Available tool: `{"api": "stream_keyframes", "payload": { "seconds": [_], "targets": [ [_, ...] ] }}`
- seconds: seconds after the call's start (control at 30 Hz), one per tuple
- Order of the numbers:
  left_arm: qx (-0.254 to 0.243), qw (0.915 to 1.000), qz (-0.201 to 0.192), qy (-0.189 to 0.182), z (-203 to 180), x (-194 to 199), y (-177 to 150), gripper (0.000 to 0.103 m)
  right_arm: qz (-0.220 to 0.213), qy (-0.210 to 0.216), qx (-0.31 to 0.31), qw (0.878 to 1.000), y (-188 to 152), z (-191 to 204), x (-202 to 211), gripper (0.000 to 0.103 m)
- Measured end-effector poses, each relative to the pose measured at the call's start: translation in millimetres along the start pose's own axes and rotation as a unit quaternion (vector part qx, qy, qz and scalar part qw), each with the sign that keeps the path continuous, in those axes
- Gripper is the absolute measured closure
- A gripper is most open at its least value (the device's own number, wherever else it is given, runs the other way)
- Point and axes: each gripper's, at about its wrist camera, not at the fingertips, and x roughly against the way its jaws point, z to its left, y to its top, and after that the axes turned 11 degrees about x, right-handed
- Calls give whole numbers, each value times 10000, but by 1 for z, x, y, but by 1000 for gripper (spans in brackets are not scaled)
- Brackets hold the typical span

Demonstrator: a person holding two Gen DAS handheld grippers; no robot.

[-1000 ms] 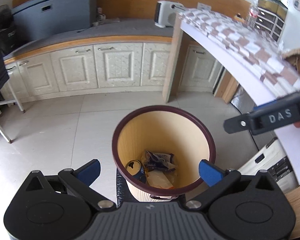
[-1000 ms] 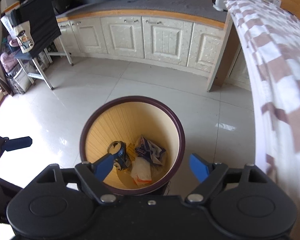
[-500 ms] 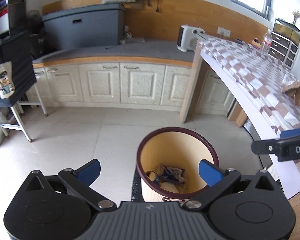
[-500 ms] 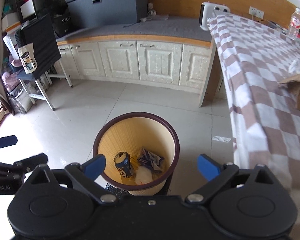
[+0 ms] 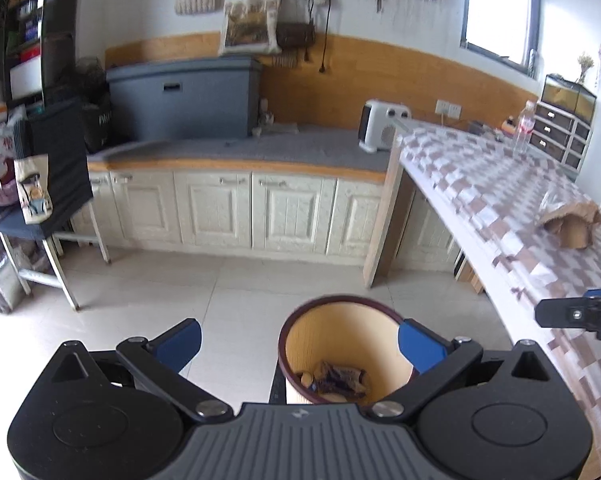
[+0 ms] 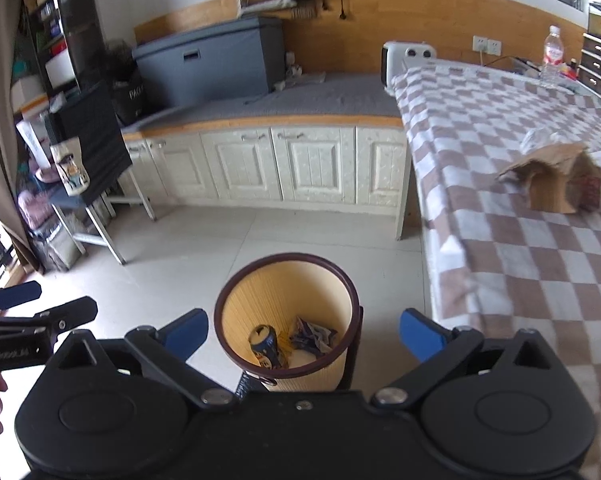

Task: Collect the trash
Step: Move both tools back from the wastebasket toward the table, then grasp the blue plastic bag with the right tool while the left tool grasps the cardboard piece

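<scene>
The checkered worktop (image 6: 532, 248) fills the right side of both views, with a white cabinet run (image 6: 300, 168) along the far wall. On the tiled floor (image 6: 204, 248) just beside the worktop's edge stands the bin (image 6: 284, 304), upright, its dark rim around a pale ribbed wall. A crumpled brown paper bag (image 6: 552, 180) lies on the worktop, well apart from the bin. The left gripper (image 5: 298, 344) hangs above the bin with its jaws spread wide and nothing between them. The right gripper (image 6: 302, 334) is likewise held over the bin, jaws wide apart and empty. Inside the bin lie a crushed can (image 6: 265, 344) and, beside it, a dark wrapper (image 6: 312, 334).
</scene>
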Motion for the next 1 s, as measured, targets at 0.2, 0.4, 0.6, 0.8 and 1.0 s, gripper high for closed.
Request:
{"api": "stream_keyframes", "payload": {
  "seconds": [0.2,0.4,0.6,0.8,1.0],
  "targets": [
    [-131,9989,-433,-131,-19,28,5,0,-511,-21,-27,9987,-7,-15,57,0],
    [-191,9969,-718,-241,-46,34,5,0,-905,-287,-47,9955,-23,-49,106,0],
    [-368,9932,-871,-677,-84,29,-2,0,-1127,-702,-115,9911,-46,-94,137,0],
    [-436,9890,-826,-1147,-125,16,-7,0,-1245,-1206,-285,9845,-69,-148,156,0],
    [-702,9818,-868,-1538,-165,-1,-17,0,-1273,-1681,-631,9755,-88,-212,156,0]
  ]
}}
